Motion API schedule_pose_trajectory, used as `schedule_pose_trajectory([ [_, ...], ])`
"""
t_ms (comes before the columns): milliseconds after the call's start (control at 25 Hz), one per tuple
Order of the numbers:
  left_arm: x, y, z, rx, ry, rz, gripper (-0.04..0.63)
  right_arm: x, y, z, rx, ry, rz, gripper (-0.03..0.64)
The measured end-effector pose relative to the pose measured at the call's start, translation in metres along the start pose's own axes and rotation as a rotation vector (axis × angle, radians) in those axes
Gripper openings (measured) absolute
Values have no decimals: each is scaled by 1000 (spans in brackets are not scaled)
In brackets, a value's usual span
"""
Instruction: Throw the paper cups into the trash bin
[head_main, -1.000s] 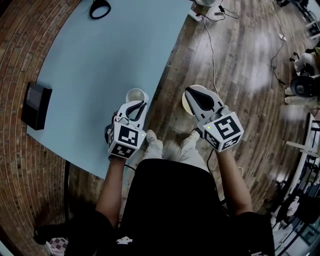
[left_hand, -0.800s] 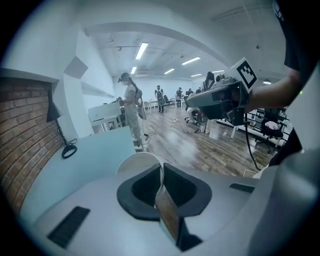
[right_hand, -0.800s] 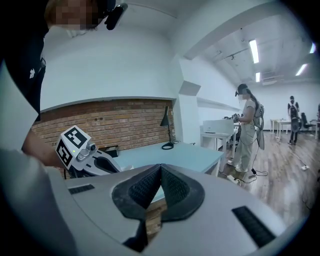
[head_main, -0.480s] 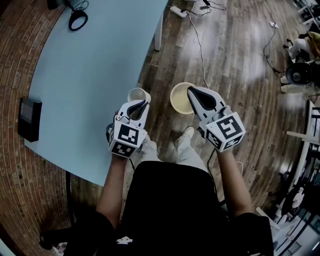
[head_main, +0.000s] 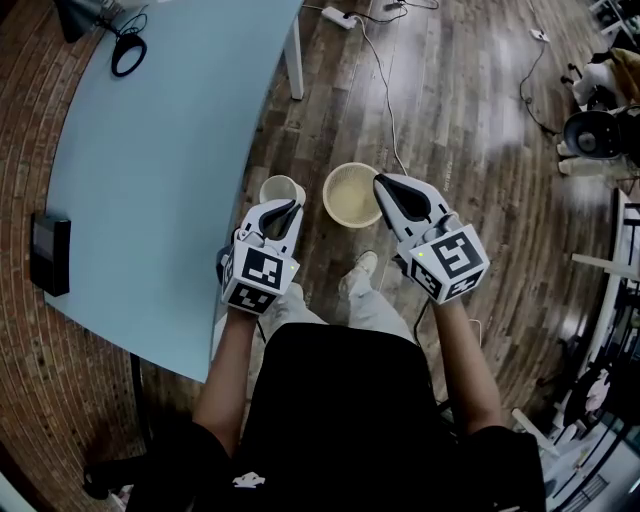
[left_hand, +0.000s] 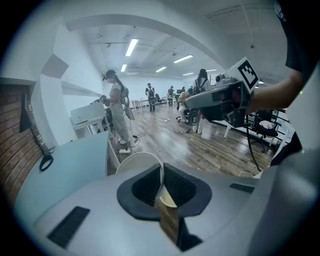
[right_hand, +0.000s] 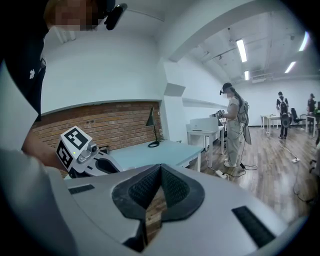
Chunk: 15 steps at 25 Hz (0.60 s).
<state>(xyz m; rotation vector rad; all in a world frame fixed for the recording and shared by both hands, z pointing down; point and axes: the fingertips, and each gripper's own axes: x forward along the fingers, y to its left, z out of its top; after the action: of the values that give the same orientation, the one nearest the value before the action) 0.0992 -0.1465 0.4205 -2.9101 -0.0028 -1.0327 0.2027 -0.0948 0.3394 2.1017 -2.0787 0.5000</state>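
Observation:
In the head view my left gripper (head_main: 285, 210) is shut on the rim of a small white paper cup (head_main: 281, 189), held upright over the wooden floor just off the table's edge. In the left gripper view one pad is inside the cup (left_hand: 137, 162) and the other outside its wall, where my left gripper (left_hand: 161, 175) pinches it. A round beige trash bin (head_main: 347, 196) stands open-topped on the floor right of the cup. My right gripper (head_main: 384, 190) hovers at the bin's right rim. Its jaws are together in the right gripper view (right_hand: 160, 172), with nothing between them.
The light blue table (head_main: 150, 180) fills the left, with a black box (head_main: 50, 255) and a coiled cable (head_main: 128, 55) on it. A power strip (head_main: 335, 18) and cords lie on the floor beyond the bin. People stand far off in the room (left_hand: 116, 110).
The table has slid left in the head view. The cup in my left gripper has gone from over the table edge to over the floor. The bin has come out from under my right gripper.

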Motion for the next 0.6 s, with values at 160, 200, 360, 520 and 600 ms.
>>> schedule_pose_trajectory([
  [160, 20, -11, 12, 0, 10, -3, 31, -8, -25, -9, 23, 3, -6, 5],
  [200, 25, -15, 14, 2, 15, -5, 31, -10, -30, -13, 29, 7, -6, 5],
  [360, 46, -27, 21, 11, 36, -22, 31, -18, -51, -25, 48, 16, -4, 5],
  [520, 67, -40, 32, 11, 42, -32, 31, -28, -74, -36, 67, 23, -8, 5],
  [600, 78, -46, 37, 14, 45, -34, 31, -32, -85, -42, 80, 25, -9, 5],
])
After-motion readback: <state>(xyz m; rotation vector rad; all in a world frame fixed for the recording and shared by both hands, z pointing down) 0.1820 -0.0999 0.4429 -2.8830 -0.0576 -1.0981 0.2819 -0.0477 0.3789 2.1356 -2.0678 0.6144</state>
